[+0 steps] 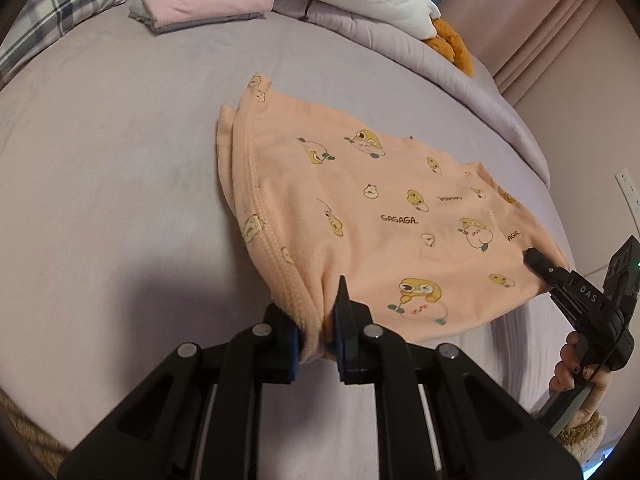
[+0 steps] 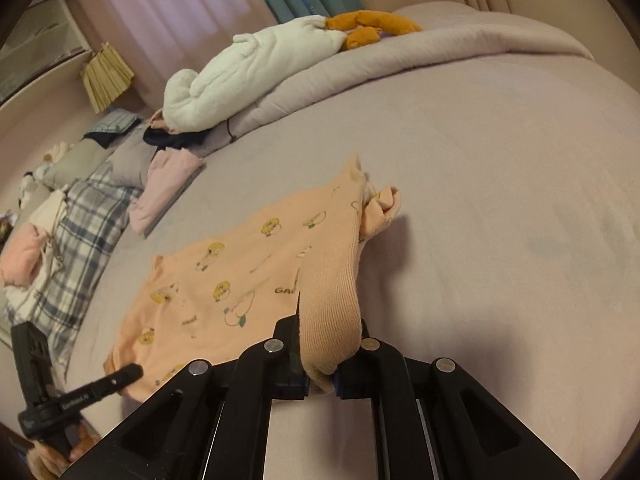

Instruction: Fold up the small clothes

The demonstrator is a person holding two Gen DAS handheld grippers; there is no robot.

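A small peach garment (image 1: 360, 216) printed with yellow cartoon ducks lies spread on the lilac bed sheet (image 1: 100, 184). My left gripper (image 1: 320, 320) is shut on its near ribbed hem corner. In the left wrist view my right gripper (image 1: 538, 262) is clamped on the garment's right edge. In the right wrist view the right gripper (image 2: 320, 344) is shut on a ribbed cuff of the garment (image 2: 224, 280), which lifts off the bed. The left gripper (image 2: 128, 372) shows at the lower left, at the garment's near corner.
Folded pink clothes (image 1: 208, 0) lie at the far side of the bed. A white plush with orange feet (image 2: 280, 56) rests on a bunched lilac duvet (image 2: 440, 48). A plaid blanket (image 2: 80, 224) and loose clothes lie to the left.
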